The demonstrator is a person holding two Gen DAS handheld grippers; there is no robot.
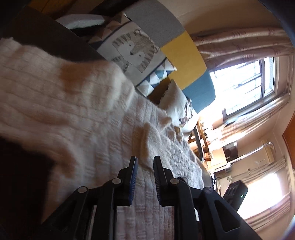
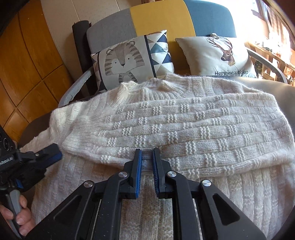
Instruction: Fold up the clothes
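Sofa point(image 2: 160, 16) is the reference: backrest in grey, yellow and blue panels, pale seat. Wood-panelled wall point(image 2: 27, 61) sits off the sofa's grey end, a bright window point(image 1: 245, 83) with curtains off its blue end.

Cream knit sweater point(image 2: 184, 125) lies spread across the sofa seat and covers most of it. One part with a basket-weave texture is folded over and lies across the ribbed body, its folded edge running along the seat front. Neckline bunches up toward the backrest.

Two cushions lean on the sofa back just behind the sweater: tiger cushion point(image 2: 127, 61) in front of the grey/yellow panels, deer cushion point(image 2: 215, 55), printed "Happiness ticket", in front of the blue one.

Right gripper point(image 2: 147, 162) sits at the seat-front side of the sweater, tips at the folded edge. Jaws are narrow, blue pads nearly together, with a bit of knit edge between them; looks pinched, pads on the fabric.

Left gripper point(image 1: 145, 166) is over the sweater toward the sofa's grey end. Jaws part open with a clear gap, nothing between the pads; only sweater showing beyond them. From the right wrist view, its blue-padded tip sits just beside the sweater's end.

A hand point(image 2: 20, 216) grips the left gripper's grey handle, low at the seat-front corner.
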